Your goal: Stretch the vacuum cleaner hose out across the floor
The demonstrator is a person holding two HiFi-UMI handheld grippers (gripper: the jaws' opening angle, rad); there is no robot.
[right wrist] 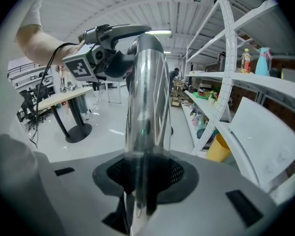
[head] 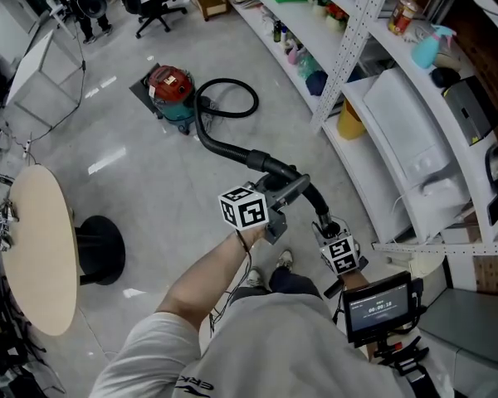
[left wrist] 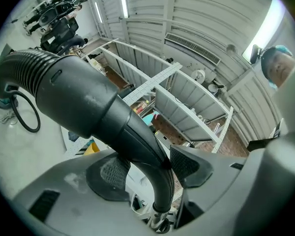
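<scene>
hose (head: pixel 224 148) looked soft and light, so best held at its stiff end: left gripper (left wrist: pixel 152 165) was clamped on the handle (left wrist: pixel 88 102), right gripper (right wrist: pixel 145 173) on the metal tube (right wrist: pixel 147 92).

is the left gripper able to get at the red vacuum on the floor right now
Probably not: the left gripper has its fingers clamped on the hose handle, and the vacuum sits far across the floor, beyond the looped hose.

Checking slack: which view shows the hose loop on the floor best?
The head view: the whole loop lies beside the red vacuum cleaner. The left gripper view shows it small at its edge; the right gripper view shows none.
</scene>
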